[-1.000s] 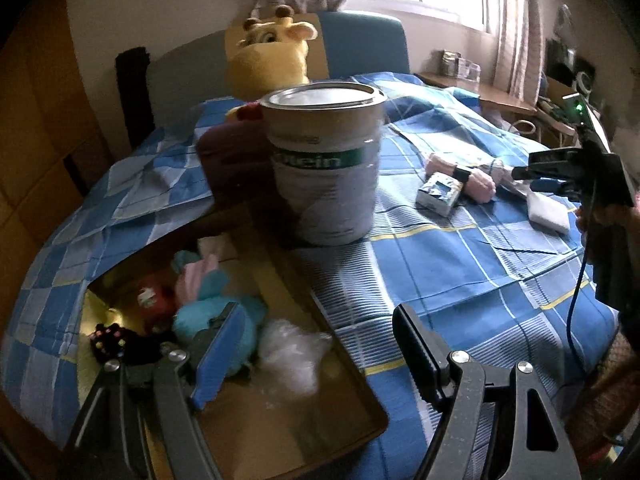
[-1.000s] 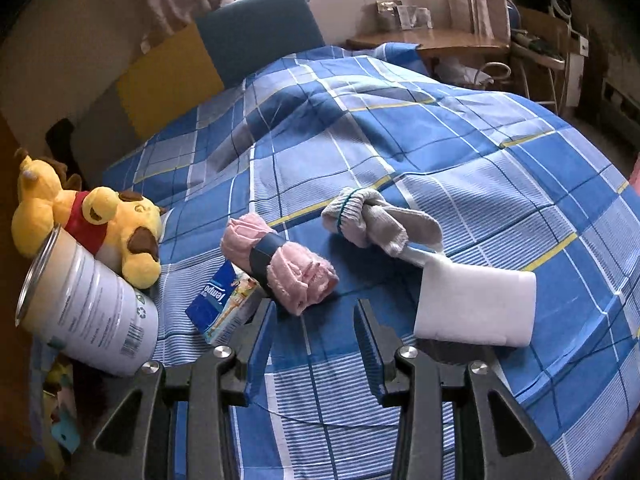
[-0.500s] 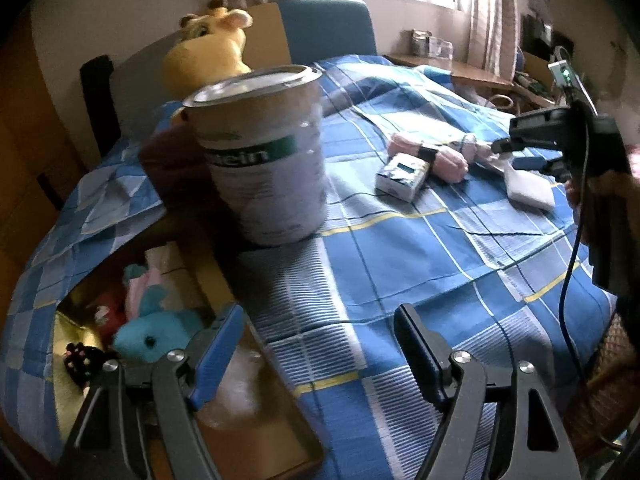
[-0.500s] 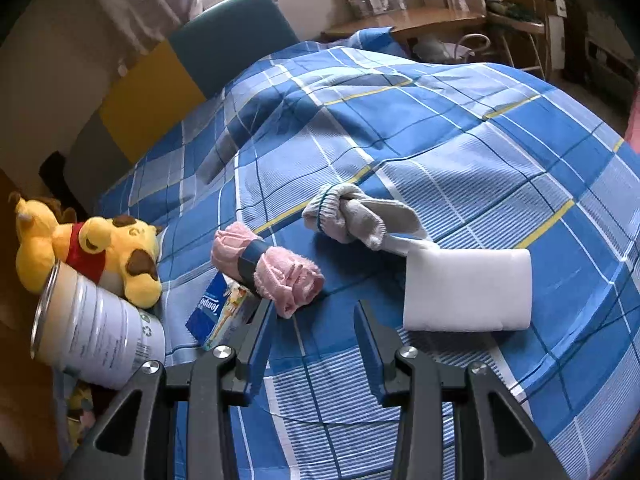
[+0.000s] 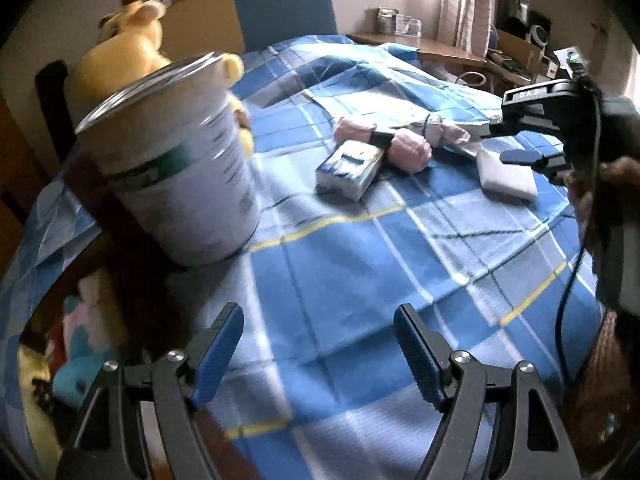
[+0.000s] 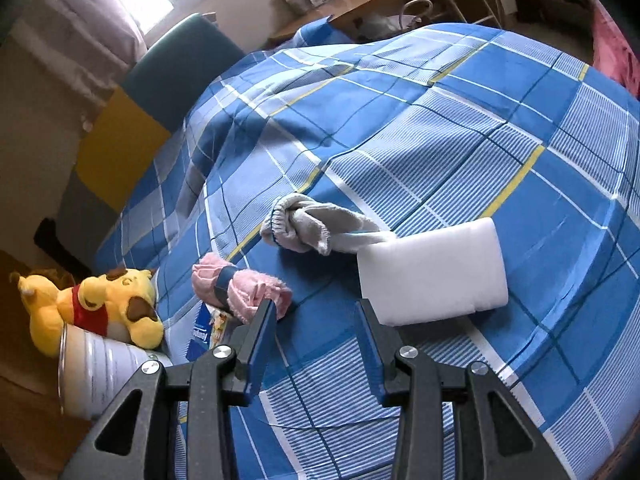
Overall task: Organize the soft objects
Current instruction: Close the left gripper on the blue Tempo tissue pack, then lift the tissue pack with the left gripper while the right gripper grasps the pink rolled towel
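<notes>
On the blue checked bedspread lie a rolled pink cloth with a dark band [image 6: 240, 290] [image 5: 396, 144], a grey sock bundle [image 6: 304, 224] [image 5: 444, 132] and a white sponge block [image 6: 432, 272] [image 5: 504, 172]. A yellow bear plush [image 6: 100, 300] [image 5: 128, 52] sits behind a protein tin [image 5: 176, 176] [image 6: 100, 376]. My right gripper [image 6: 316, 316] is open and empty, hovering just in front of the pink cloth and the sponge. My left gripper [image 5: 320, 328] is open and empty over bare bedspread. A cardboard box [image 5: 36, 384] at lower left holds several soft toys, including a blue one [image 5: 76, 376].
A small tissue packet [image 5: 348, 168] [image 6: 204, 328] lies beside the pink cloth. A padded headboard [image 6: 160, 88] and a desk with clutter [image 5: 432, 40] stand beyond the bed. The right gripper and hand [image 5: 560, 128] show in the left wrist view.
My left gripper has swung right, away from the toy box and over the bedspread. My right gripper has moved closer to the pink cloth and the sponge. Both stayed open.
</notes>
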Tool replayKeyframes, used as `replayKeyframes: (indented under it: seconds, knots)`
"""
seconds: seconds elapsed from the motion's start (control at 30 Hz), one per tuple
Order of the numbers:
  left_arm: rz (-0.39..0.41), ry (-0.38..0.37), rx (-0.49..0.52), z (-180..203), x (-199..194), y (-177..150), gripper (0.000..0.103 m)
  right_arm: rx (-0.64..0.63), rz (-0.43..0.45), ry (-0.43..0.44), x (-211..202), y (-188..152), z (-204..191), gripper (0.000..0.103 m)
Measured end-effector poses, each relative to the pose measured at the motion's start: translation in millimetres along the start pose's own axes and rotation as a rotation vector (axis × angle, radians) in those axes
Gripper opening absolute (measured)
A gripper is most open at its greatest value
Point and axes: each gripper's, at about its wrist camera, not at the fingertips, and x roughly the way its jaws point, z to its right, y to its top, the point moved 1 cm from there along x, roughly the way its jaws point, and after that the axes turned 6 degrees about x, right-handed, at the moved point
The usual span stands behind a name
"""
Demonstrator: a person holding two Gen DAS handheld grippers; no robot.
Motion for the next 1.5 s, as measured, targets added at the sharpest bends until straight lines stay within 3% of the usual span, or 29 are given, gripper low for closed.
replayKeyframes:
  seconds: [0.13,0.37,0.83,0.87,0.9,0.93,1.0,1.23,1.5]
  knots:
    - [0.002,0.003,0.025,8,21,26,0.08,-0.008,-0.013,0.016,1,0,-2,0.04]
    - [0.002,0.017,0.02,10,69,72,0.091,-0.008,-0.035,0.05,3,-1,-4,0.04]
    - [0.012,0.028,0.165,25,145,124,0.091,0.0,-0.085,0.111,8,-4,-8,0.04]
    - [0.015,0.018,0.173,26,148,126,0.086,0.0,-0.087,0.111,8,-4,-8,0.04]
    - [0.006,0.002,0.175,27,152,127,0.071,-0.002,-0.087,0.11,9,-5,-8,0.041]
    - [-0.018,-0.021,0.169,27,157,126,0.063,-0.006,-0.089,0.108,9,-5,-9,0.04]
    - [-0.011,-0.03,0.144,25,157,123,0.06,-0.012,-0.09,0.105,10,-5,-10,0.04]
    - [-0.027,-0.066,0.074,24,130,100,0.058,-0.037,-0.081,0.095,10,-6,-12,0.041]
    - [-0.074,-0.066,-0.011,34,84,38,0.058,-0.075,-0.103,0.075,14,-10,-17,0.04]
